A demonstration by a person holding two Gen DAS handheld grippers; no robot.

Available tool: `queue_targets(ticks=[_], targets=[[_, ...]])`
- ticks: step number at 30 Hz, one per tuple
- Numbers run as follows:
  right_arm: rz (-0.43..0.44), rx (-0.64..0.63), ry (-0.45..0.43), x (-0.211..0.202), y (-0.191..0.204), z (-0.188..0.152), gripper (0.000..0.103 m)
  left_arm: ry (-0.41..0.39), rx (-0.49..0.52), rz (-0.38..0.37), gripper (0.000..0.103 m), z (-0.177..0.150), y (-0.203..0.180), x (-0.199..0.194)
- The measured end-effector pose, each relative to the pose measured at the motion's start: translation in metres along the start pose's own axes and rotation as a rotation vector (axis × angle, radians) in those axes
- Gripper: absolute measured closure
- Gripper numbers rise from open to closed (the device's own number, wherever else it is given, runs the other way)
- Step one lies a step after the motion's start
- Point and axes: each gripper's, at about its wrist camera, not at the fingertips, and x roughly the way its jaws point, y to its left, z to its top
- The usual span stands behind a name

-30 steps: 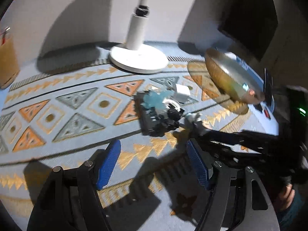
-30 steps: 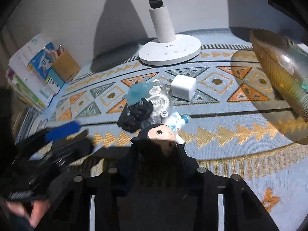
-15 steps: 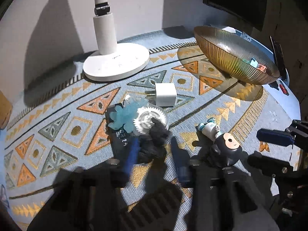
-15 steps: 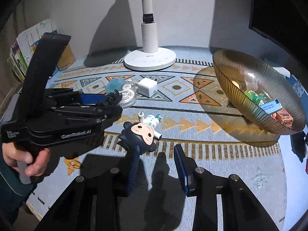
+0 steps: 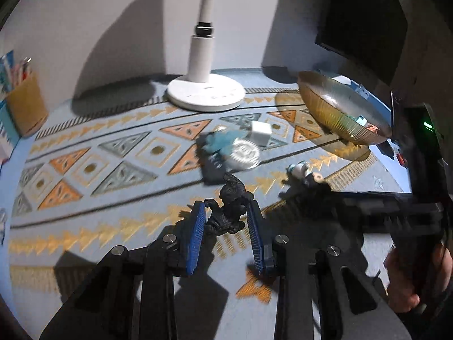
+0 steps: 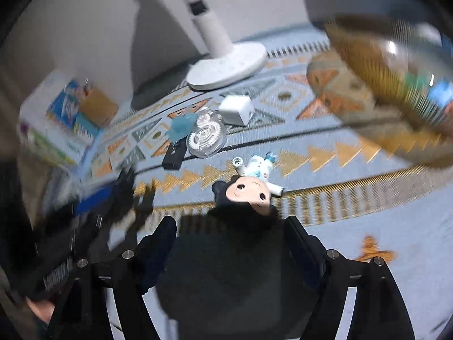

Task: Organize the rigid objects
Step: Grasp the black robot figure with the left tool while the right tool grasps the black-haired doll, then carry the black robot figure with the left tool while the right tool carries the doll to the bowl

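Observation:
My left gripper (image 5: 226, 218) is shut on a small black figurine (image 5: 230, 206), held just above the patterned mat (image 5: 119, 153). In the right wrist view, blurred, that gripper and the figurine (image 6: 127, 195) are at the left. My right gripper (image 6: 229, 225) has its jaws opening wide. A dark-haired doll with a peach face (image 6: 249, 192) lies on the mat at its fingertips, and the pads do not press on it. A white and blue toy figure (image 6: 259, 167) lies right behind the doll. The ribbed gold bowl (image 6: 382, 65) at the right holds several small items.
A clear gear disc (image 5: 245, 153), a pale blue piece (image 5: 223, 141), a black card (image 6: 172, 155) and a white charger cube (image 5: 261, 133) sit mid-mat. The white lamp base (image 5: 205, 96) stands behind them. A brown pen holder (image 5: 24, 107) and books are at the far left.
My left gripper shut on the black figurine and drew it away from the pile. My right gripper let go of the doll and its jaws spread wide.

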Motion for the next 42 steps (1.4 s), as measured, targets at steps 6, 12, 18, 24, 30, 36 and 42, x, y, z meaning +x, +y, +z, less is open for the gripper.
queue_targets(ticks=[6, 12, 18, 24, 30, 36, 42], targets=[[-0.073, -0.057, -0.006, 0.008, 0.015, 0.003, 0.049, -0.002, -0.051, -0.005, 0.076, -0.007, 0.012, -0.006], [-0.146, -0.285, -0.071, -0.02, 0.03, -0.025, 0.049, 0.007, -0.058, -0.025, 0.076, -0.018, 0.006, -0.005], [-0.253, -0.52, -0.034, -0.03, 0.029, -0.057, 0.049, 0.012, -0.051, -0.026, 0.076, -0.026, -0.007, -0.008], [-0.153, -0.436, -0.013, -0.04, 0.002, -0.07, 0.039, 0.054, -0.031, -0.014, 0.075, -0.039, -0.013, -0.007], [-0.005, -0.229, -0.014, -0.048, -0.029, -0.072, 0.032, 0.093, -0.048, -0.023, 0.063, -0.053, -0.009, -0.003], [-0.014, -0.116, -0.019, -0.039, -0.023, -0.06, 0.03, 0.099, -0.046, -0.032, 0.062, -0.056, -0.01, -0.001], [-0.082, -0.067, -0.025, -0.029, -0.008, -0.051, 0.025, 0.107, -0.022, -0.014, 0.062, -0.052, -0.015, 0.003]])
